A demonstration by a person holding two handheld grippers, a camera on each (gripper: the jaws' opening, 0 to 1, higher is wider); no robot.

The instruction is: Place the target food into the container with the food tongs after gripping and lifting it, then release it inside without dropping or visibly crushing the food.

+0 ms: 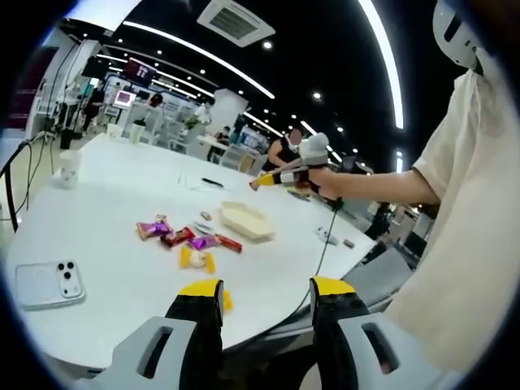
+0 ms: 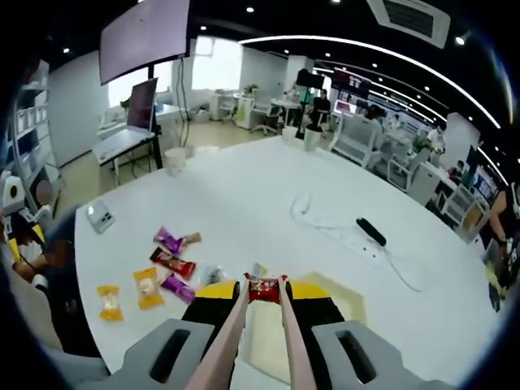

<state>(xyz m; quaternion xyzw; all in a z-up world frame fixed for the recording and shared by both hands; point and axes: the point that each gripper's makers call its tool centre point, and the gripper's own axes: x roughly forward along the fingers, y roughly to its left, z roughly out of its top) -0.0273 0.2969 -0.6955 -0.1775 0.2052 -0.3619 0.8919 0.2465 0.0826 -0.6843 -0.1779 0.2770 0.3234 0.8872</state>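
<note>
Pinching red candy btwn tongs, over container.

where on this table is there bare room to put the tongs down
Bare patches: the wide white table between the candy cluster and the black remote with its cable, and the stretch between the phone and the candies. Crowded: around the container, where wrapped candies lie close.
</note>
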